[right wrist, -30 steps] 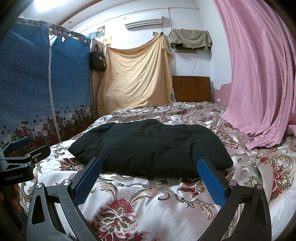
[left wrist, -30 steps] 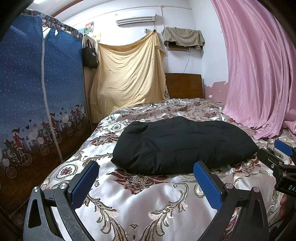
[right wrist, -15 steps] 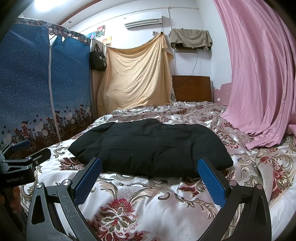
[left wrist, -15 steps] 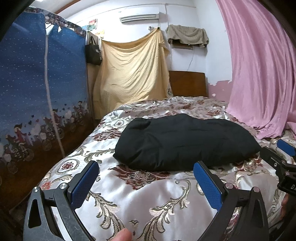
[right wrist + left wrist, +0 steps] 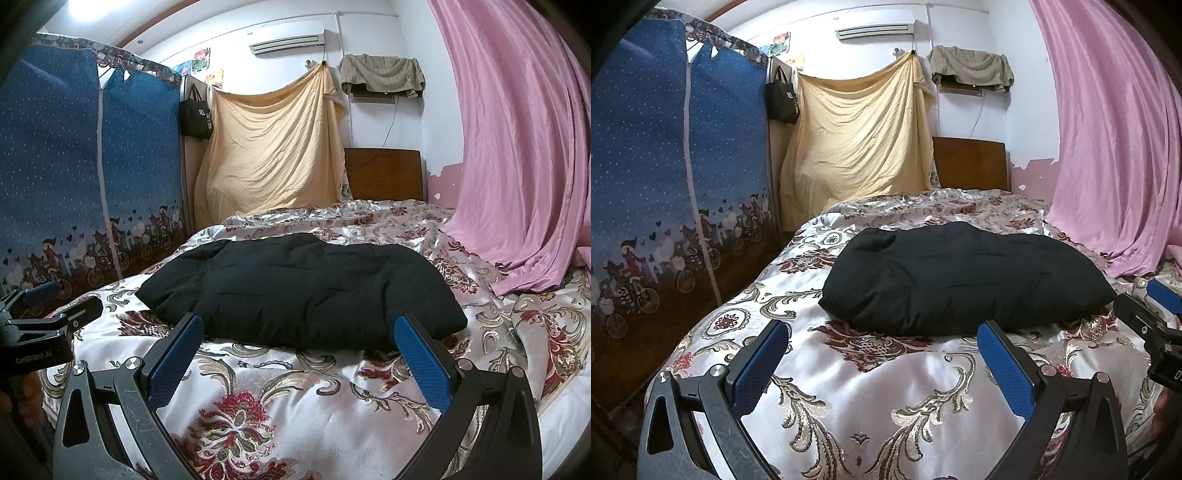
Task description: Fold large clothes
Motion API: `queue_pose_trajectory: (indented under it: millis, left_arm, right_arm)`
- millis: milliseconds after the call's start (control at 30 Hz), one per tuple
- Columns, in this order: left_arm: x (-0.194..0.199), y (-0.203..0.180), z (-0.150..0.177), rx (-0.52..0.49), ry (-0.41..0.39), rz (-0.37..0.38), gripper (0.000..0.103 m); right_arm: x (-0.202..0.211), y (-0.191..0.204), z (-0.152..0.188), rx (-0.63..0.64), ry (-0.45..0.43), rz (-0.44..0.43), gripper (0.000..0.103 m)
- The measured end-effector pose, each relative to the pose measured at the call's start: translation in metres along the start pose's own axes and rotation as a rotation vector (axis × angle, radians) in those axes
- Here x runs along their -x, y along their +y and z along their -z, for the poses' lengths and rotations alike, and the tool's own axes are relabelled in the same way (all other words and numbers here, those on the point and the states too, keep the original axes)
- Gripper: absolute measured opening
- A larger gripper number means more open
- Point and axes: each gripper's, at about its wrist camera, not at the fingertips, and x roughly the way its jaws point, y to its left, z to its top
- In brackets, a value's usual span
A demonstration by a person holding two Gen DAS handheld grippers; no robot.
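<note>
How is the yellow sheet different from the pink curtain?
The yellow sheet hangs pinned to the back wall, textured and matte; the pink curtain is smooth and shiny. The sheet ends behind the bed, while the curtain's hem spills onto the bedspread. Both are draped, wrinkled cloth.

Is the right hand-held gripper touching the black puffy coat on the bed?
Apart. In the right wrist view, the right hand-held gripper is open, and flowered bedspread shows between its blue pads and the black coat.

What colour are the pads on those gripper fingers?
Blue, with a fine dotted texture, on black fingers. The right wrist view shows them best.
</note>
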Motion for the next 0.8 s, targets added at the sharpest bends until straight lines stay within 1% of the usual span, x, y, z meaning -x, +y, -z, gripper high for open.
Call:
queue_pose_trajectory:
  millis: [800]
  left_arm:
    - [-0.0026, 0.0019, 0.0015, -0.001, 0.003, -0.01, 0.103]
  right_arm:
    - [-0.0012, 0.0007, 0.0017, 0.001, 0.004, -0.002, 0.102]
